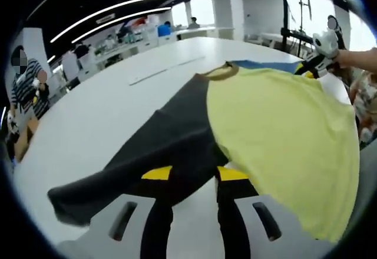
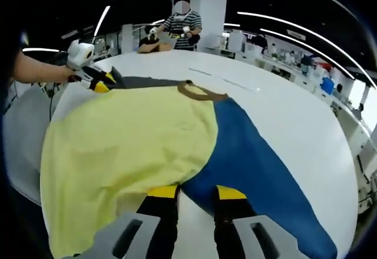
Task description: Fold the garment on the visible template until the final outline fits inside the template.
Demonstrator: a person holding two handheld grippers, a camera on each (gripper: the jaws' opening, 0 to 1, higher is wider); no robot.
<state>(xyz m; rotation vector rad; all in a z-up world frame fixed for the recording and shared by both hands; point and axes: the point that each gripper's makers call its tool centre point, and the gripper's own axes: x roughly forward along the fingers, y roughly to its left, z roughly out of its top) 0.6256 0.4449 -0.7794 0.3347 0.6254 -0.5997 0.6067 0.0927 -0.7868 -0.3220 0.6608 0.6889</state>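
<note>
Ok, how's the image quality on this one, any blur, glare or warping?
Left gripper view: heavy fisheye bend, the table curves; shirt slightly soft, window top right blown out. Right gripper view: same bend, ceiling light strips glare, shirt evenly lit with little shadow, and the background people are small and soft.

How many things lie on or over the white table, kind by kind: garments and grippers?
Garments: 1, a yellow T-shirt with one dark grey sleeve and one blue sleeve
Handheld two-jaw grippers with yellow tips: 2, left and right
Total: 3
</note>
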